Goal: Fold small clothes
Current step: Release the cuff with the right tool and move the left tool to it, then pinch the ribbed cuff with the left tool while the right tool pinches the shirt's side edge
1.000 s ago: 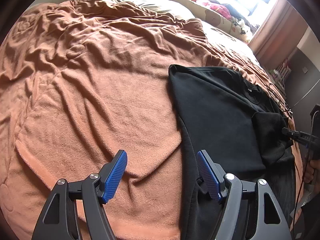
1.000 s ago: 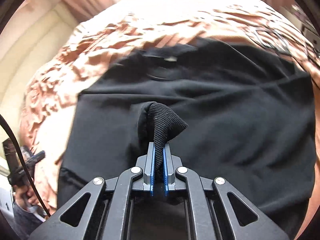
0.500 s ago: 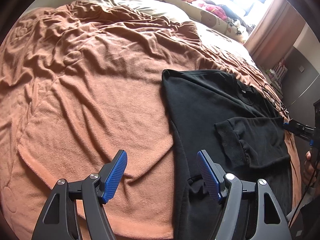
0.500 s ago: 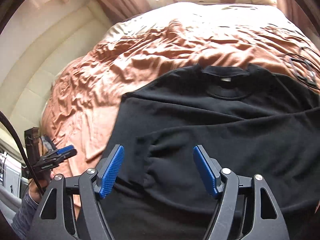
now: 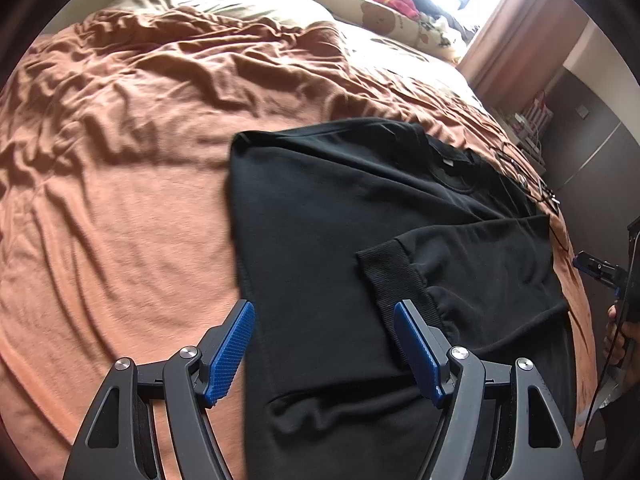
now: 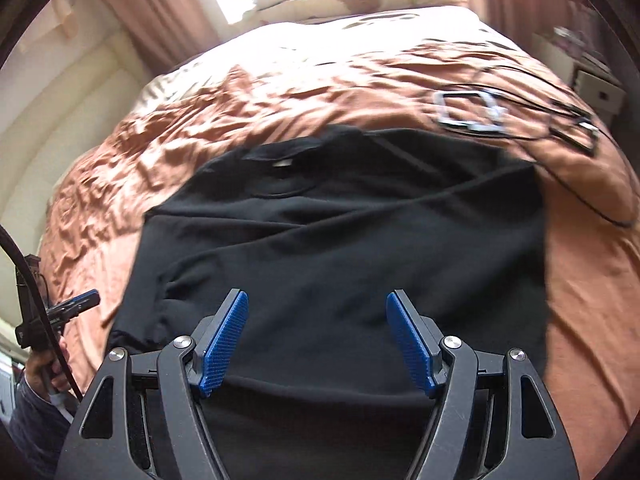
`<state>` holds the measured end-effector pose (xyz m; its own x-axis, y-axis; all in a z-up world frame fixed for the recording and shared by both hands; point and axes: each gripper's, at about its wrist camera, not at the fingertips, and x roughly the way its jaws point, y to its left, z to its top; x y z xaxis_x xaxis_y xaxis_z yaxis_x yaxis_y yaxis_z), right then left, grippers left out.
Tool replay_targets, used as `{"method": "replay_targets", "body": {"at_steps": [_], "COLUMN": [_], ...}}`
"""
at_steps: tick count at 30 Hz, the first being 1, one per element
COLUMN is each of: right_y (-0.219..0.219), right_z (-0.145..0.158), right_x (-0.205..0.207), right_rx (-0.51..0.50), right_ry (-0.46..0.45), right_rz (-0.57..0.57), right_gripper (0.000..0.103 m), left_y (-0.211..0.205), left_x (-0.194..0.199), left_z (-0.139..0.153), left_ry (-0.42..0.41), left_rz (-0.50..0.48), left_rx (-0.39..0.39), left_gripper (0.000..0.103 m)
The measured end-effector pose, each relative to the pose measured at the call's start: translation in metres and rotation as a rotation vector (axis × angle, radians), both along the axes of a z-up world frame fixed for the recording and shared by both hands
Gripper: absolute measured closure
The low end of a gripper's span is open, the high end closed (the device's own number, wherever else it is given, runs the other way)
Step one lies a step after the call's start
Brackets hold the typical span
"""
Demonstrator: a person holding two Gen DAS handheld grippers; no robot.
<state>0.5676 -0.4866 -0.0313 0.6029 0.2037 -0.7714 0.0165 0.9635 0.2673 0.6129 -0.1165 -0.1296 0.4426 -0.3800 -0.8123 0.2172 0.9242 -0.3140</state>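
Black sweatshirt [image 5: 320, 208], spread flat on the rumpled orange blanket [image 5: 120, 200] that covers the bed; one sleeve is folded across its body, the ribbed cuff [image 5: 390, 276] lying on the black cloth. Your left gripper [image 5: 324, 322] hovers over the sweatshirt's near left edge, jaws released and holding nothing; the left blue pad sits above the garment's side edge, the right one just beside the cuff. Your right gripper [image 6: 316, 320] also stands spread above the sweatshirt [image 6: 340, 248], gripping nothing (its jaws have just been opening, and no cloth is between them).

The left wrist view alone shows the cuff clearly, plus patterned pillows [image 5: 400, 20] at the head of the bed and, at the right border, the other gripper in your hand [image 5: 618, 332]. The right wrist view (somewhat blurred) alone shows the neckline with its pale label [image 6: 282, 164], black cables [image 6: 560, 128] on the blanket [image 6: 592, 280] beyond the shoulder, and your sleeve [image 6: 32, 416] at the lower left.
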Motion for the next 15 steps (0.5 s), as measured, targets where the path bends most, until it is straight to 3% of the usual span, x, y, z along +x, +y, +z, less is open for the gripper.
{"method": "replay_targets", "body": {"at_steps": [11,15], "right_y": [-0.071,-0.085], "right_z": [-0.013,-0.03], "right_x": [-0.046,-0.053], "right_rx": [-0.033,-0.045], "right_ry": [0.033,0.093], "right_rz": [-0.23,-0.284], "right_gripper": [0.033,0.047], "left_y": [-0.054,-0.064], "left_x": [0.023,0.03], "left_z": [-0.021,-0.032], "left_ry": [0.031,0.058], "left_rz": [-0.068,-0.064], "left_rx": [0.057,0.075], "left_gripper": [0.029,0.029]}}
